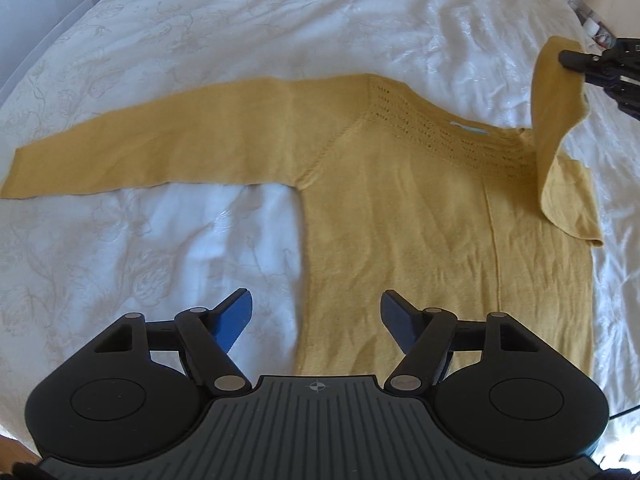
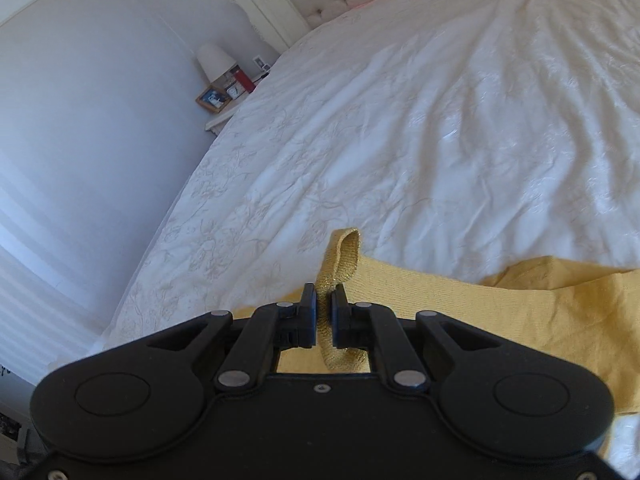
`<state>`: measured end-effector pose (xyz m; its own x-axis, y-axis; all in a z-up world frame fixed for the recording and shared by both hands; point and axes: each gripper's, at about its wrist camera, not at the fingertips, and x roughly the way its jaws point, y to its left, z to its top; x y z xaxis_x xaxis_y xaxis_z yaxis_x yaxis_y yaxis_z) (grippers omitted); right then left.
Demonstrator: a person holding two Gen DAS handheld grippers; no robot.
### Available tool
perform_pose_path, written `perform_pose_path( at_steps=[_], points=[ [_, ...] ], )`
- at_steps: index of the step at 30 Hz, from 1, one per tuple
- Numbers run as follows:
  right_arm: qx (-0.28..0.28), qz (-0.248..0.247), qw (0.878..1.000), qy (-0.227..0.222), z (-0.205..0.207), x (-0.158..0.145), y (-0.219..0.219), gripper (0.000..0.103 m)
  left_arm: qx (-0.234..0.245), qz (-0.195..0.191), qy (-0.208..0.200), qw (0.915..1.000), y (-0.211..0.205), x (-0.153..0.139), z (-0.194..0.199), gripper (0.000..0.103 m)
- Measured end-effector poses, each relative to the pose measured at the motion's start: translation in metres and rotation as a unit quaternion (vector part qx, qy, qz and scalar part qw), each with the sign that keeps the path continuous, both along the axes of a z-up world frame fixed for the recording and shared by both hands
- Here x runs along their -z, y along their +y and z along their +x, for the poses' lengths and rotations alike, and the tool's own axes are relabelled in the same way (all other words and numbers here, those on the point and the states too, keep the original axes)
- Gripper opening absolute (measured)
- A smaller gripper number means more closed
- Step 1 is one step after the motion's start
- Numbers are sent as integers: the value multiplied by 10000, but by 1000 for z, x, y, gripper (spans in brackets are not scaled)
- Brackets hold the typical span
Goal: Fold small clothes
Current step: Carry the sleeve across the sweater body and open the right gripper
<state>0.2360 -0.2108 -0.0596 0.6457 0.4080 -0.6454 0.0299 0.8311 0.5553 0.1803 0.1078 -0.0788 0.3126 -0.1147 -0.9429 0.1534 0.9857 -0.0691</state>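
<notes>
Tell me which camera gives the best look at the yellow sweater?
The left wrist view: it shows nearly the whole yellow sweater spread on the white bedspread, one sleeve flat, the other lifted by the right tongs. The right wrist view shows only the cuff pinched in those tongs and part of the sleeve and body beyond.

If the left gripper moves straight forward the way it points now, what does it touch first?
Probably the yellow sweater: the open left gripper points at its lower body, near the left side edge. Its height above the cloth is unclear.
</notes>
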Motion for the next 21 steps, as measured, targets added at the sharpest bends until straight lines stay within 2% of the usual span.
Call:
perform_pose_path(
  at_steps=[6, 9, 13, 15, 17, 18, 19, 20, 21],
  points=[
    [-409, -197, 9978, 489, 15, 52, 83, 13, -137, 105, 30, 9998, 34, 2, 8, 70],
    [-518, -177, 9965, 637, 16, 66, 105, 14, -192, 154, 14, 9997, 43, 2, 11, 70],
    [-813, -385, 9930, 767, 19, 76, 133, 14, -263, 141, 41, 9995, 56, 4, 14, 70],
    [-873, -504, 9917, 795, 18, 79, 137, 23, -282, 157, 48, 9995, 56, 5, 18, 70],
    [-878, -483, 9915, 829, 22, 84, 145, 26, -306, 164, 29, 9994, 57, 9, 21, 70],
    [-852, -446, 9919, 829, 21, 85, 144, 34, -321, 151, 13, 9994, 56, 9, 22, 70],
    [-824, -398, 9926, 792, 22, 87, 145, 53, -333, 130, -7, 9994, 57, 11, 24, 70],
    [-809, -321, 9936, 716, 20, 87, 143, 67, -349, 106, -26, 9993, 57, 10, 25, 70],
    [-800, -257, 9943, 656, 17, 86, 141, 71, -374, 73, -44, 9993, 57, 10, 26, 70]
  ],
)
